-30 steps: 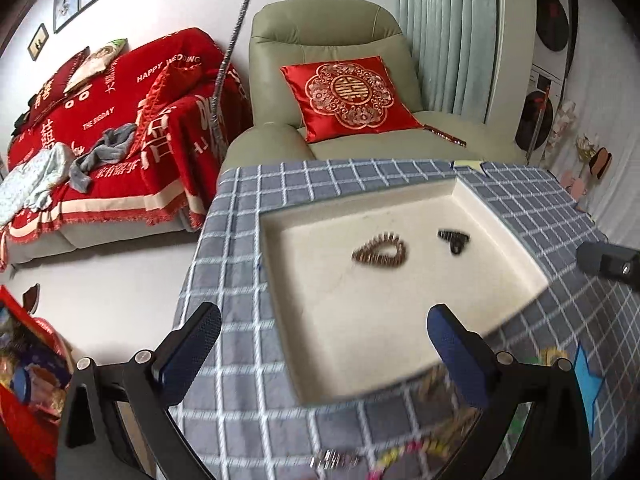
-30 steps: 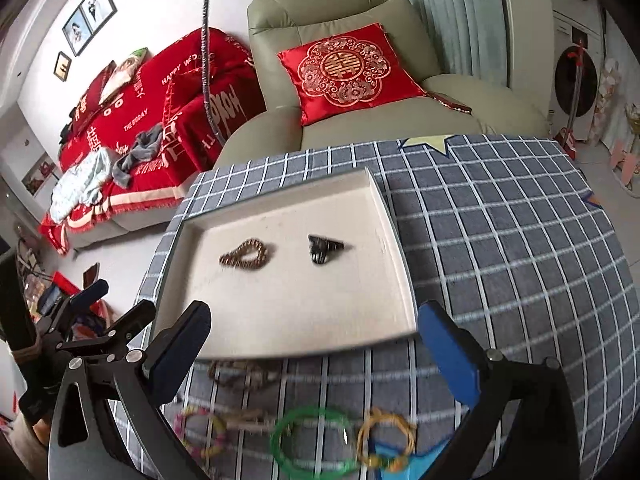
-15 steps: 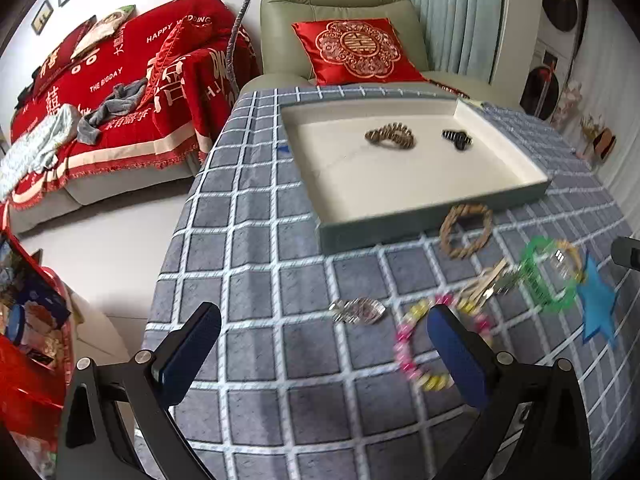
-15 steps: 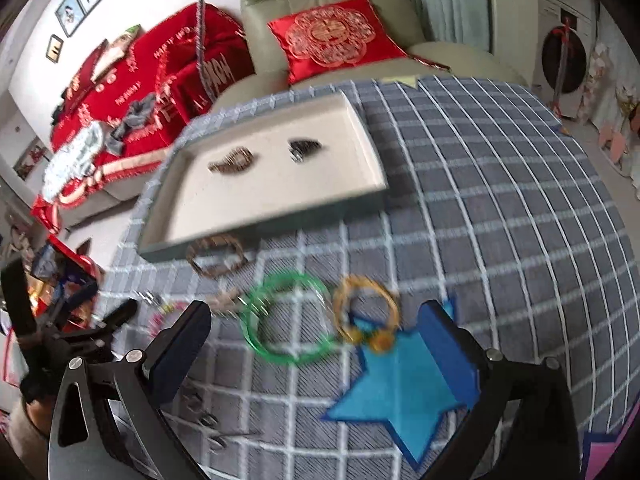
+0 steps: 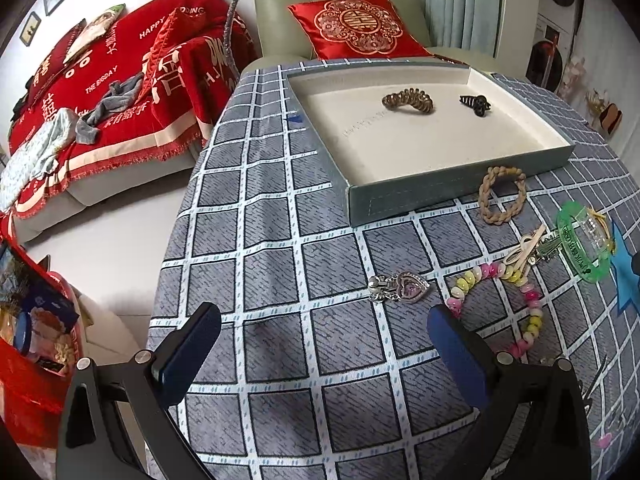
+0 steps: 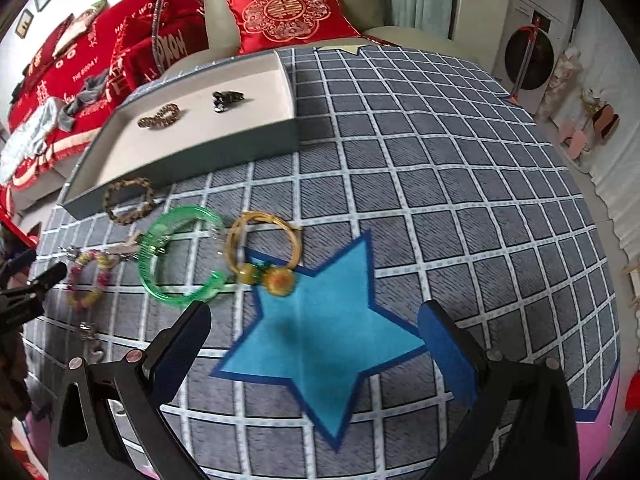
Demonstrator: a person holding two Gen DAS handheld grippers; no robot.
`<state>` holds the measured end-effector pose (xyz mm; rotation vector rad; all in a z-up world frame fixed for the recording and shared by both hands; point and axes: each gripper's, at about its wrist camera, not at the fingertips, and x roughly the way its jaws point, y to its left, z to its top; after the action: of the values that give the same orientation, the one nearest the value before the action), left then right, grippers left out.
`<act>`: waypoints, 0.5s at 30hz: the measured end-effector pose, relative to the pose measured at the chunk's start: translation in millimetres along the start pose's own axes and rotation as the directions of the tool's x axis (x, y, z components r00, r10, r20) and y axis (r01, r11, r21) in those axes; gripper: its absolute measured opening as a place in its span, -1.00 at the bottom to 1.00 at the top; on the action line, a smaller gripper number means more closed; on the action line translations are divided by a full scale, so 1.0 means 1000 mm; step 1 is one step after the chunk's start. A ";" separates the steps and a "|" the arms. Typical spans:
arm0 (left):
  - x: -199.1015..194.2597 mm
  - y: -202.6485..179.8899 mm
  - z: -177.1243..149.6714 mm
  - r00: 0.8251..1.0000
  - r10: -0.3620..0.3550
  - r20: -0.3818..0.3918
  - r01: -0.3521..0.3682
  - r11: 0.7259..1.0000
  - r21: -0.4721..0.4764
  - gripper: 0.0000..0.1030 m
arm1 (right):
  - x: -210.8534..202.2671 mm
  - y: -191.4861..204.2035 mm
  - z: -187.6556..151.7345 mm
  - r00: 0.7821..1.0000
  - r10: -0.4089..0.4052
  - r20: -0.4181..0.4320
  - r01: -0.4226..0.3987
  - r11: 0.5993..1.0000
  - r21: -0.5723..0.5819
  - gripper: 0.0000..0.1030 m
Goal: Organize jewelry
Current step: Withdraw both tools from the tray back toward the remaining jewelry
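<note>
While both grippers hover over the checked worktop (image 5: 280, 240), the left gripper (image 5: 324, 344) gapes wide and empty, and the right gripper (image 6: 314, 340) is spread wide too, gripping nothing, above a blue star (image 6: 320, 340). In the tray (image 5: 440, 196) at the far side lie a coiled brown bracelet (image 5: 408, 101) and, to its right, a black clip (image 5: 475, 104). Just outside the tray's near wall sits a braided bracelet (image 5: 503, 196). Nearer: a heart pendant (image 5: 402, 292), a pastel bead bracelet (image 5: 500, 304), a green bangle (image 6: 180, 256) and a gold bangle (image 6: 262, 248) with amber beads.
</note>
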<state>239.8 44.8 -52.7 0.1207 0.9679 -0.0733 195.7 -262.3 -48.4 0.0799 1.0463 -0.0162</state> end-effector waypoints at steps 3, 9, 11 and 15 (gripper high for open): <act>0.003 -0.003 0.002 1.000 -0.007 -0.005 0.007 1.000 -0.006 1.00 | 0.003 0.001 -0.002 1.000 -0.023 -0.001 0.023 0.999 -0.024 1.00; 0.008 -0.008 0.006 1.000 -0.014 -0.004 0.014 1.000 -0.021 1.00 | 0.015 0.006 -0.003 0.999 -0.053 -0.004 0.053 0.997 -0.060 0.86; 0.009 -0.010 0.007 1.000 -0.020 -0.002 0.020 1.000 -0.020 1.00 | 0.021 0.009 -0.002 0.998 -0.054 -0.011 0.053 0.997 -0.062 0.85; 0.010 -0.014 0.009 1.000 -0.031 -0.004 0.030 0.999 -0.018 1.00 | 0.027 0.014 0.002 1.000 -0.030 -0.006 0.030 0.998 -0.059 0.85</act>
<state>251.7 29.7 -57.0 0.0900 0.9749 -0.0926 212.3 -247.6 -70.0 0.0106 1.0538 -0.0122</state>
